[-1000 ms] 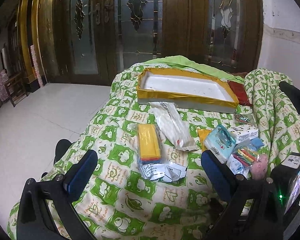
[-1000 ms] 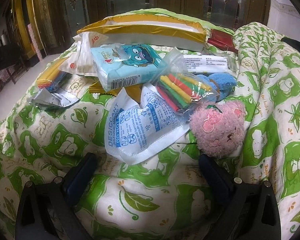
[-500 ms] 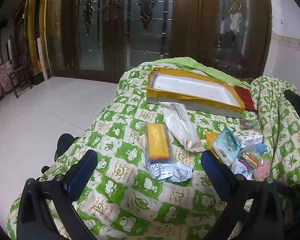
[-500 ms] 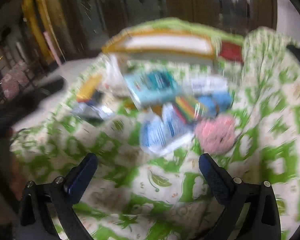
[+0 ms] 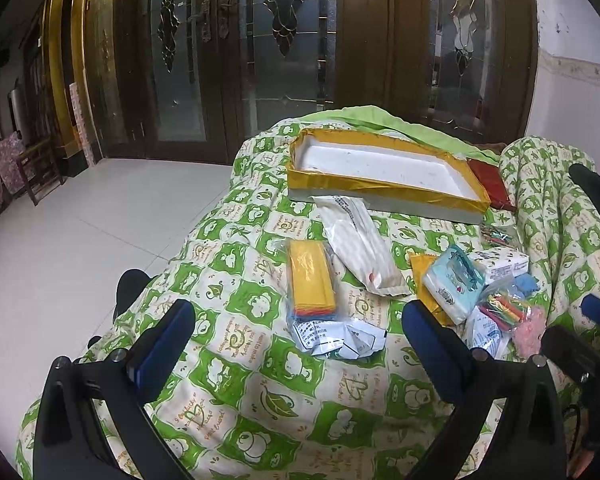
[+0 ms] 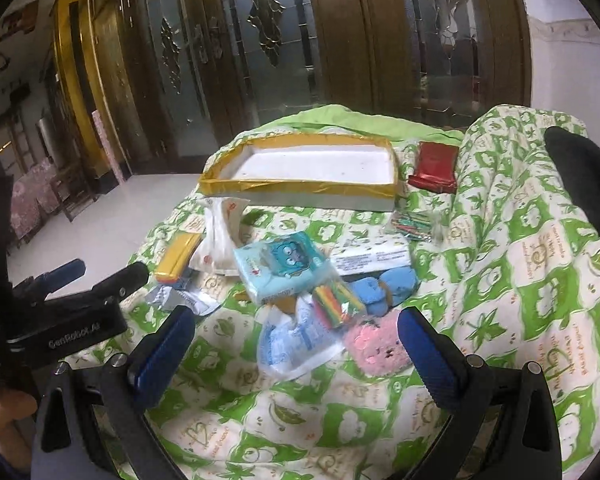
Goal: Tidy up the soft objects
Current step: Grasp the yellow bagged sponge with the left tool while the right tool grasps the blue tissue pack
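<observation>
- Left tool (image 5: 298,322): released, jaws spread wide, grasping nothing, above the green-patterned quilt (image 5: 236,396); open quilt lies beneath it.
- Yellow sponge pack (image 5: 311,278): flat, left of the pile, with a crumpled foil packet (image 5: 340,336) touching its near end.
- White plastic bag (image 5: 360,252): between the pack and the tray; slippery film could slide out of a pinch.
- Yellow-rimmed tray (image 6: 300,190): empty, at the far side, near the quilt's drop-off; a hard push could shift it.
- Tissue pack (image 6: 278,266), colour-strip bag (image 6: 338,304), desiccant pouch (image 6: 296,340): overlapping; lifting one may drag the others.
- Pink plush (image 6: 376,346): nearest the right tool (image 6: 290,344), which is released and empty.
</observation>
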Motion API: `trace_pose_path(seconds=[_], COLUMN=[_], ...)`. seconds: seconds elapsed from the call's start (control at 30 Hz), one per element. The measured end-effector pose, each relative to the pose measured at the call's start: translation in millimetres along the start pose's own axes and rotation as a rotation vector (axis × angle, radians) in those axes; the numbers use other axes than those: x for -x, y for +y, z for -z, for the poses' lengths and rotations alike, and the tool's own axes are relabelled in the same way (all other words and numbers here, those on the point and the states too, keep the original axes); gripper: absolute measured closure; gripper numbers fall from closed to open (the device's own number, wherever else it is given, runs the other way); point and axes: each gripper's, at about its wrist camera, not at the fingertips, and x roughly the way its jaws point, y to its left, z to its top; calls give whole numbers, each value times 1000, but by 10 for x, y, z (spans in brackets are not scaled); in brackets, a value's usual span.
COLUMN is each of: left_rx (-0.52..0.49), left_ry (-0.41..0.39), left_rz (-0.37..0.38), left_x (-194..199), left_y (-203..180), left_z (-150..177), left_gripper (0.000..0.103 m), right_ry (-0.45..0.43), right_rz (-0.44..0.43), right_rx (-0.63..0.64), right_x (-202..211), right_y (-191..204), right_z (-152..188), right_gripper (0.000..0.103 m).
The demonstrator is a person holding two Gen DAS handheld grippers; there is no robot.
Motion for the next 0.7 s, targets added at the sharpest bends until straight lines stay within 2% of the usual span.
trace_pose_path(seconds=[0.13, 0.3, 0.7], left_rx=[-3, -10, -30], left_ry=[1, -1, 5], left_rz=[1, 4, 4], left_x=[-9, -7, -31], left_y=[-17, -33, -74], left_z=[5, 12, 20], left_gripper=[0, 0, 0], right_ry=[-18, 59, 56], right_rz=[-21, -14, 25], right_rx=[0, -31, -11], right_x=[62, -59, -85], right_y=[19, -33, -26], right_z=[13, 44, 40], right_gripper=[1, 1, 1])
